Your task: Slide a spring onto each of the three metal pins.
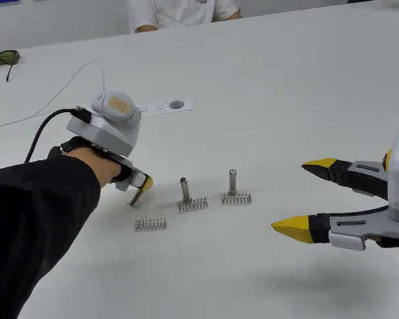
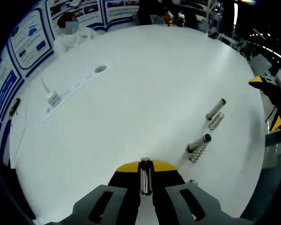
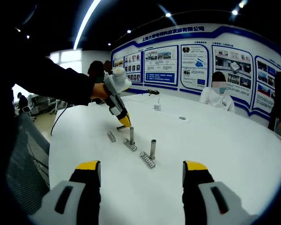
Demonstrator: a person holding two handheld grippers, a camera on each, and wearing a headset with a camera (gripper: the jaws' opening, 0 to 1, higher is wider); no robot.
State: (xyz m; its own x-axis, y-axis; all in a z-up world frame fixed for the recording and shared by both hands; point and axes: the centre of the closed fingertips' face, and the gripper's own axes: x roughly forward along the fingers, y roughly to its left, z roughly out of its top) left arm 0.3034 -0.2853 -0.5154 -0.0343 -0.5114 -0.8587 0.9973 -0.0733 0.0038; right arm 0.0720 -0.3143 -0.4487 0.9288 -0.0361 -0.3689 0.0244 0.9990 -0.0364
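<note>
The left gripper (image 1: 140, 189), fingers clamped on the third pin (image 2: 144, 177), is nearer the loose spring (image 1: 150, 224) lying flat on the worktop (image 1: 286, 100) at its 5 o'clock, axis 3-to-9; the right gripper (image 1: 289, 196) gapes wide.

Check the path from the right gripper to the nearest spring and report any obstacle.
Nothing visible blocks it. The right gripper, jaws open, faces bare table up to the spring, which lies at the foot of an upright pin, on the gripper's side of it.
</note>
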